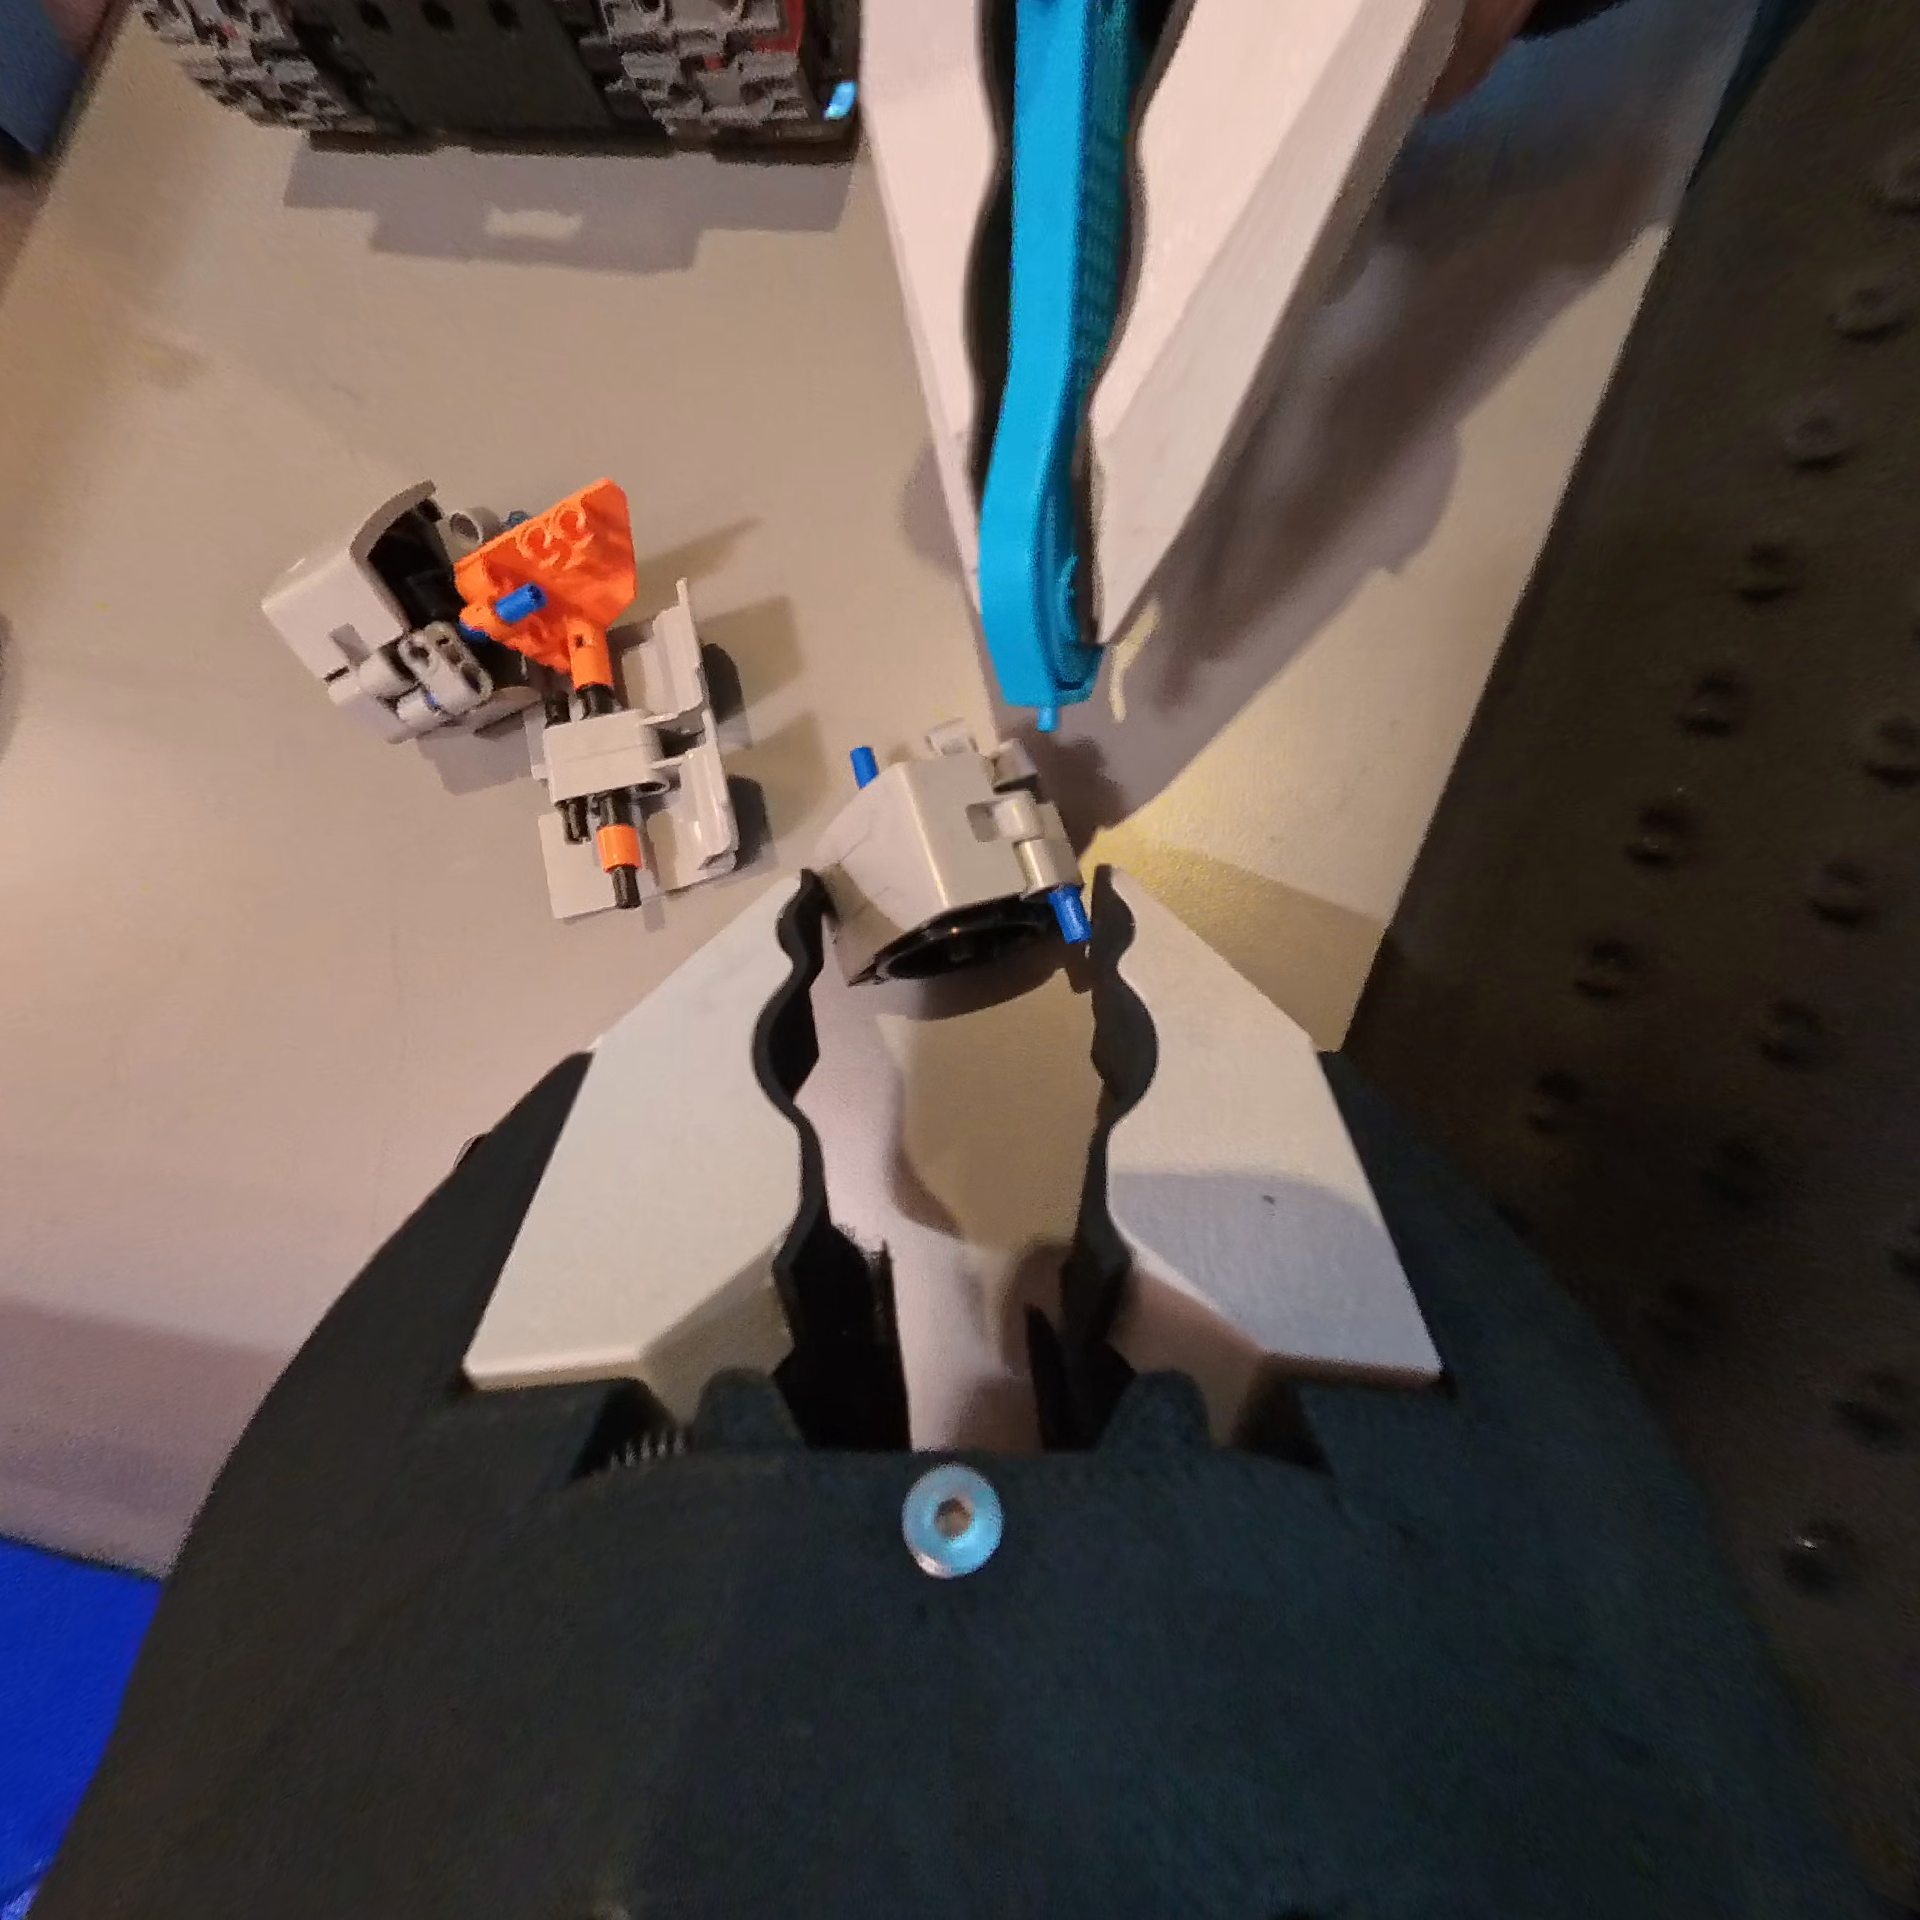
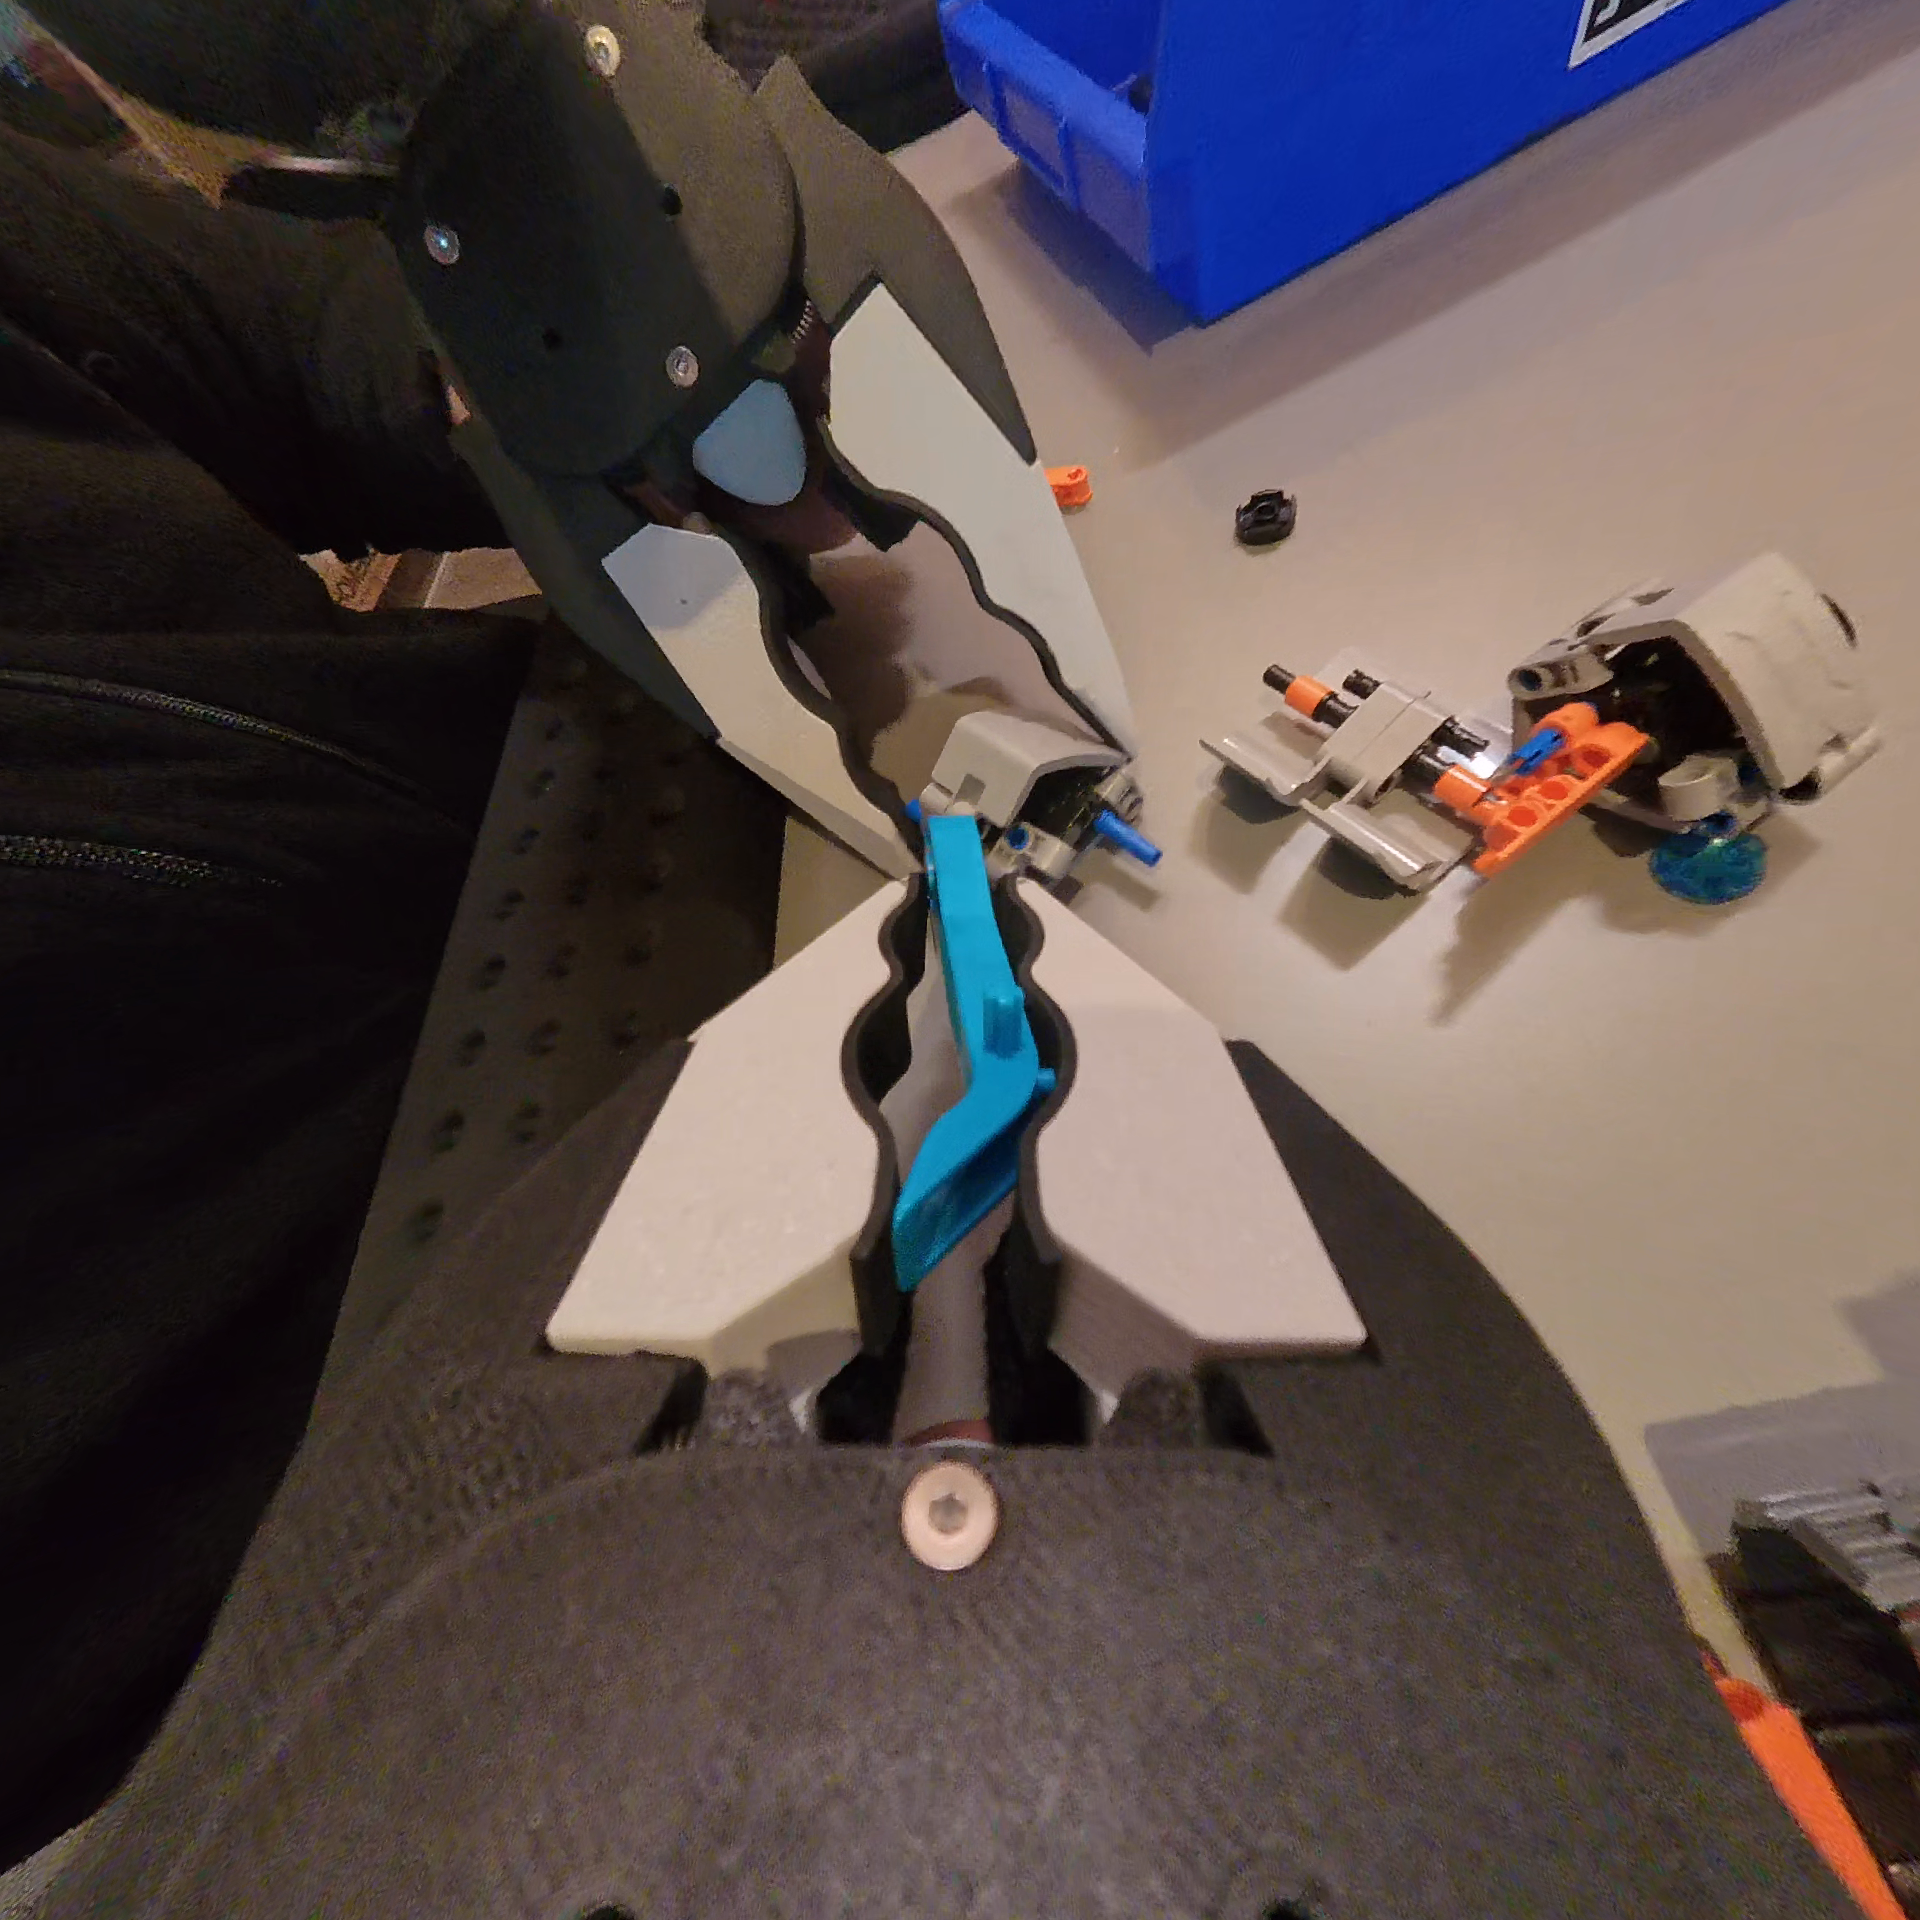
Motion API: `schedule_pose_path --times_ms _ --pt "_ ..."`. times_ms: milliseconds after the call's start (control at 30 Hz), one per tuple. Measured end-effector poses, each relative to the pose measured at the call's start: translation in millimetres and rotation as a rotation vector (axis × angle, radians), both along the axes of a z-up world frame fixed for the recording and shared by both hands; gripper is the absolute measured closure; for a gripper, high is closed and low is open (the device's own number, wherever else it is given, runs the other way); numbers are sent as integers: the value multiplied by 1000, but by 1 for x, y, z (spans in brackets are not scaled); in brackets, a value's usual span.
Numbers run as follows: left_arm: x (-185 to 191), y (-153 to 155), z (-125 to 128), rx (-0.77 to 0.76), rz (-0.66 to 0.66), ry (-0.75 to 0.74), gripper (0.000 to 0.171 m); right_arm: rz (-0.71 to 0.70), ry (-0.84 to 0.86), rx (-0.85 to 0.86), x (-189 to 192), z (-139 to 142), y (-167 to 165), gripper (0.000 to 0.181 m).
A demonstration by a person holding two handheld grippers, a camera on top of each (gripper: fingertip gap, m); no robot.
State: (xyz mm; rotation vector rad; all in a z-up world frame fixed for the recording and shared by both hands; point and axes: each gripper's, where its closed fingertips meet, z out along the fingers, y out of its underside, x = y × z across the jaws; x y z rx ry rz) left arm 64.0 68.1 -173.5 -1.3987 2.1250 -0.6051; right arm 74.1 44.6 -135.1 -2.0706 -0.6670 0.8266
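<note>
A grey block (image 1: 940,852) is gripped at the left gripper's (image 1: 951,904) jaws; a blue lever (image 2: 966,1039) is clamped in the right gripper's (image 2: 971,904) jaws.

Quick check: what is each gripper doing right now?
Left gripper: shut on the grey brick block with blue pins.
Right gripper: shut on the flat turquoise plastic lever tool.

Beige table (image 2: 1455,436), brick assembly (image 2: 1538,769) (grey, orange), blue bin (image 2: 1351,156)
</note>
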Motion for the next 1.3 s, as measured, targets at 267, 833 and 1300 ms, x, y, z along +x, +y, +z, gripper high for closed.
schedule_pose_path --times_ms 267,833,1300 --pt "7 0 16 -116 13 -116 124 -18 -20 -12 -1 -6 1 170" --pt "15 12 30 -451 119 -186 125 -209 -140 158 11 9 20 170" --pt "19 14 27 -301 133 -193 127 -219 -282 258 9 18 23 171"
